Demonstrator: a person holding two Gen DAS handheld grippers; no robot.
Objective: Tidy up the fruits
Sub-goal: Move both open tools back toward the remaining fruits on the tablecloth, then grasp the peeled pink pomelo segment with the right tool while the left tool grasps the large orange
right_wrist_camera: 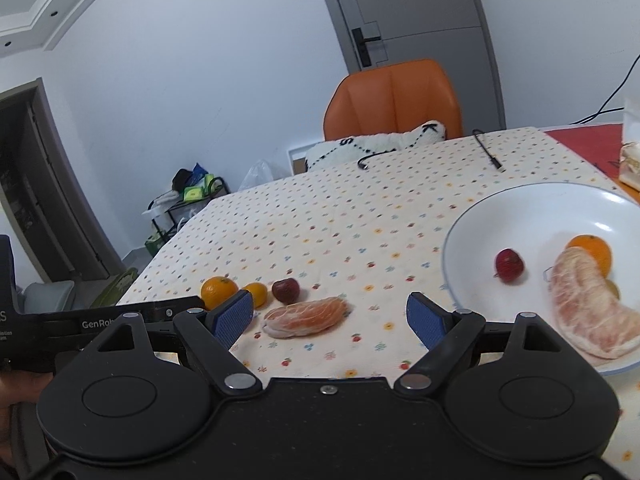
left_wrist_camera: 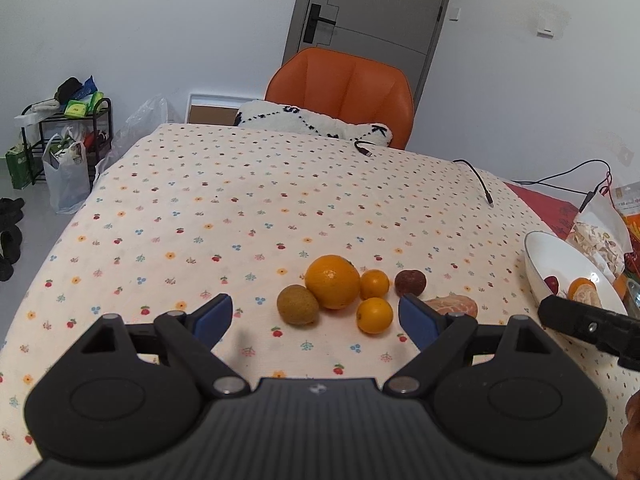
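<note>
Flowered tablecloth [right_wrist_camera: 320,216] carries loose fruit; both the left gripper [left_wrist_camera: 316,316] and the right gripper [right_wrist_camera: 330,316] are held spread and empty. The peeled citrus segment [right_wrist_camera: 306,316] should be pinched gently across its width, then lifted to the white plate [right_wrist_camera: 472,220].

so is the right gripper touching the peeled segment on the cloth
Apart. In the right wrist view the right gripper stands open, and patterned cloth shows between each blue finger and the peeled segment.

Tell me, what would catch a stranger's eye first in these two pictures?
Probably the cluster of fruit on the flowered tablecloth: a big orange with a brown kiwi touching its left side, and a peeled citrus segment lying alone nearby. To the right, a white plate already holds more fruit. Behind the table stands a bright orange chair.
</note>
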